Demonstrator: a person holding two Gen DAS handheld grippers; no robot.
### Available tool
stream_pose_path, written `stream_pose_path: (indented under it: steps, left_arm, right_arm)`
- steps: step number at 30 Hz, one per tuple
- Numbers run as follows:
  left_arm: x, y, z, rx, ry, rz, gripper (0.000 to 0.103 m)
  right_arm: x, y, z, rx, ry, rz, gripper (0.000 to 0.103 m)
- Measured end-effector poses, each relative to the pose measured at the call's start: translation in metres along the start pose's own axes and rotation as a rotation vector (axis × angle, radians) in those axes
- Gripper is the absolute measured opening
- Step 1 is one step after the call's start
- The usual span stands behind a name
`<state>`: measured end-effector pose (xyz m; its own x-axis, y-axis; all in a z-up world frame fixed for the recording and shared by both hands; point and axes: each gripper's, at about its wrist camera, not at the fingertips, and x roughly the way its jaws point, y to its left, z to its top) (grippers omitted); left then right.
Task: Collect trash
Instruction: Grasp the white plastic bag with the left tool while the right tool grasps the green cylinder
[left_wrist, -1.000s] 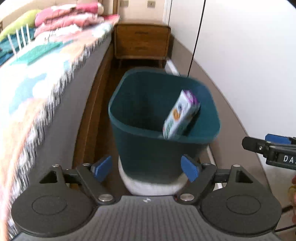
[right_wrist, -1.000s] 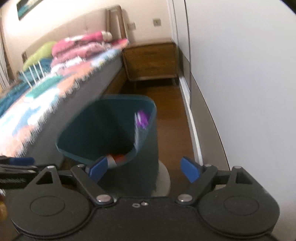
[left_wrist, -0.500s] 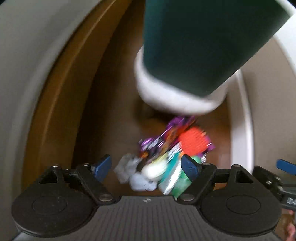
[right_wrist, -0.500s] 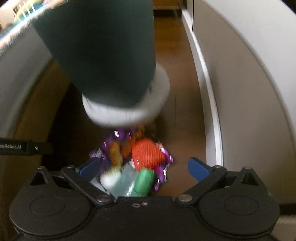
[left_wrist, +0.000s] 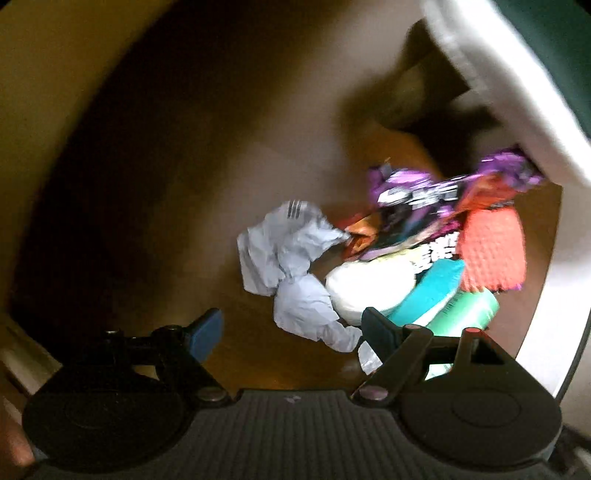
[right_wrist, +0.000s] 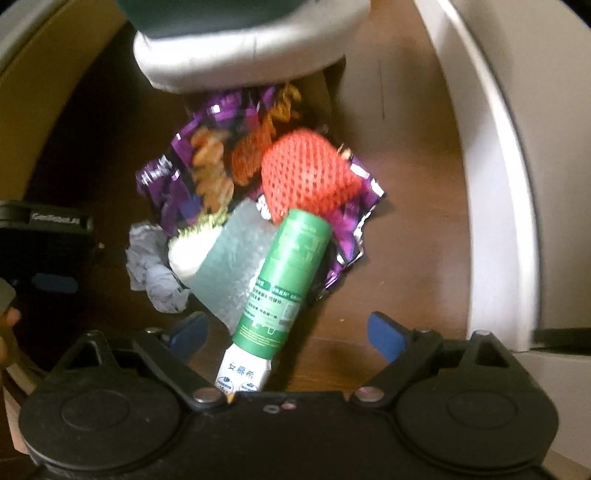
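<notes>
A pile of trash lies on the brown wooden floor in front of the dark green bin with a white base (right_wrist: 236, 55). The pile holds a green bottle (right_wrist: 284, 280), an orange foam net (right_wrist: 306, 173), purple snack wrappers (right_wrist: 177, 177) and crumpled white paper (right_wrist: 155, 269). In the left wrist view the crumpled paper (left_wrist: 291, 266), net (left_wrist: 491, 251), wrappers (left_wrist: 424, 199) and bottle (left_wrist: 461, 314) show too. My left gripper (left_wrist: 291, 328) is open just above the paper. My right gripper (right_wrist: 288, 332) is open over the bottle's lower end.
The bin's white base (left_wrist: 498, 81) sits at the upper right in the left wrist view. A white baseboard and wall (right_wrist: 495, 184) run along the right. The bed's side (left_wrist: 55, 74) rises at the left. The left gripper's body (right_wrist: 44, 225) shows at the left.
Both grippers have dropped from the bin's rim down to the floor and closer to the trash pile. Both stayed open.
</notes>
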<state>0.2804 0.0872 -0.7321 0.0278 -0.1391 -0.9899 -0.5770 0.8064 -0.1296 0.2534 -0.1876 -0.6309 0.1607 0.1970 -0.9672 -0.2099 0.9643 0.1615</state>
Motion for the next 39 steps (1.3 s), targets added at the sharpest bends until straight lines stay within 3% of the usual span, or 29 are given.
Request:
stream_pose_path:
  steps: [5,14,22,24,26,31,39]
  left_arm:
    - [0.041,0.016,0.002,-0.160,0.049,-0.007,0.082]
    - [0.069,0.025,-0.003,-0.196,0.049,-0.021,0.082]
    - [0.076,0.025,-0.003,-0.164,0.062,-0.021,0.079]
    - [0.075,0.026,-0.003,-0.165,0.067,-0.034,0.059]
    - [0.075,0.023,-0.004,-0.157,0.076,-0.035,0.050]
    - [0.074,0.019,-0.002,-0.116,0.066,-0.014,0.048]
    - [0.048,0.016,-0.013,-0.035,0.034,-0.013,0.047]
  right_arm:
    - [0.036,-0.006,0.000,0.018,0.021,0.009,0.083]
    - [0.075,-0.003,0.008,0.012,0.043,-0.002,0.075]
    - [0.093,-0.005,0.011,0.074,0.058,0.005,0.065]
    - [0.095,-0.006,0.013,0.098,0.061,0.010,0.061]
    - [0.097,-0.007,0.015,0.122,0.062,0.009,0.057]
    - [0.094,-0.006,0.018,0.138,0.050,-0.001,0.053]
    - [0.054,-0.006,0.008,0.124,-0.041,-0.019,0.051]
